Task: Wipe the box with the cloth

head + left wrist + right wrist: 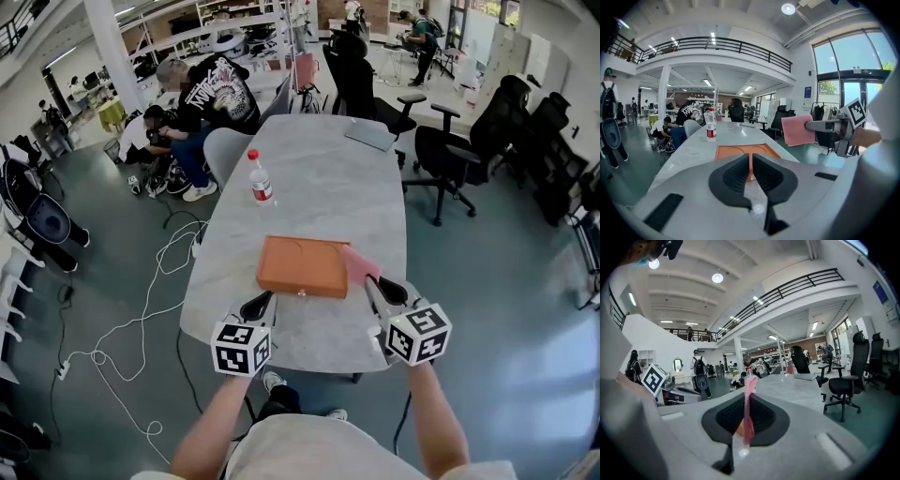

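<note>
Open-plan hall: long grey table (323, 178) at 12 o'clock, black chairs (450, 155) at 2, teal floor (487, 291), railed balcony (712, 44), tall windows (848, 61), ceiling lamps (788, 8).

No legible text or labels

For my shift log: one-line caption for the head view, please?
Right claw grips the pink cloth by the right end of the orange box; left claw, shut, hovers at its near edge.
</note>
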`<state>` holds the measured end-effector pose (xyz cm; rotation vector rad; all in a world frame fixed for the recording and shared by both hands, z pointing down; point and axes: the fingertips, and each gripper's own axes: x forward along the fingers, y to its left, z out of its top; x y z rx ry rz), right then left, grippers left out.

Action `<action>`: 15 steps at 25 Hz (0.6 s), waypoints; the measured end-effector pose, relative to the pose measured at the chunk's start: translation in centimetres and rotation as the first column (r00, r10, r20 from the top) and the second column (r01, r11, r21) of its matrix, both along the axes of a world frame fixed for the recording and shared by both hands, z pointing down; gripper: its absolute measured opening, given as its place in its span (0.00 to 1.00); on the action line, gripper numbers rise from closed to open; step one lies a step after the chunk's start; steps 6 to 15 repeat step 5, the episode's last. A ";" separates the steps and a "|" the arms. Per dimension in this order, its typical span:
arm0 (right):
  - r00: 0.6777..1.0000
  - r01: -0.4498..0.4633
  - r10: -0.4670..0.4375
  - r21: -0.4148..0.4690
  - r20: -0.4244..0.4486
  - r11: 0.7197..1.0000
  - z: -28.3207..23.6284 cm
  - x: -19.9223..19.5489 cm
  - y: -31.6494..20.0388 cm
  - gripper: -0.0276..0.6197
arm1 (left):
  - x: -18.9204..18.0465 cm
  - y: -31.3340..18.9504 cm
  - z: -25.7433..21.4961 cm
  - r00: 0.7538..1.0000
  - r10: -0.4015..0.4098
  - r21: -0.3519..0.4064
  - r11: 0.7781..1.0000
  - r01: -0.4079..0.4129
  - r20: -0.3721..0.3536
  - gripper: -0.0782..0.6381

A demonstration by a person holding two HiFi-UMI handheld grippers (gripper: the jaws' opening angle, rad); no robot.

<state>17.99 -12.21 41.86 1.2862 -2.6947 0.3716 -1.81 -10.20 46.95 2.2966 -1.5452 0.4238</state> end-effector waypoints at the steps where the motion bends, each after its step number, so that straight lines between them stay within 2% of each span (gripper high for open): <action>1: 1.000 -0.001 0.001 0.001 0.000 1.000 0.0 0.1 0.1 0.07 | 0.1 0.0 0.0 1.000 0.002 -0.001 1.000 -0.002 0.001 0.15; 15: 1.000 -0.005 0.005 0.004 -0.004 1.000 0.1 0.6 0.2 0.07 | 0.6 0.1 0.0 1.000 0.006 -0.003 1.000 -0.006 0.004 0.15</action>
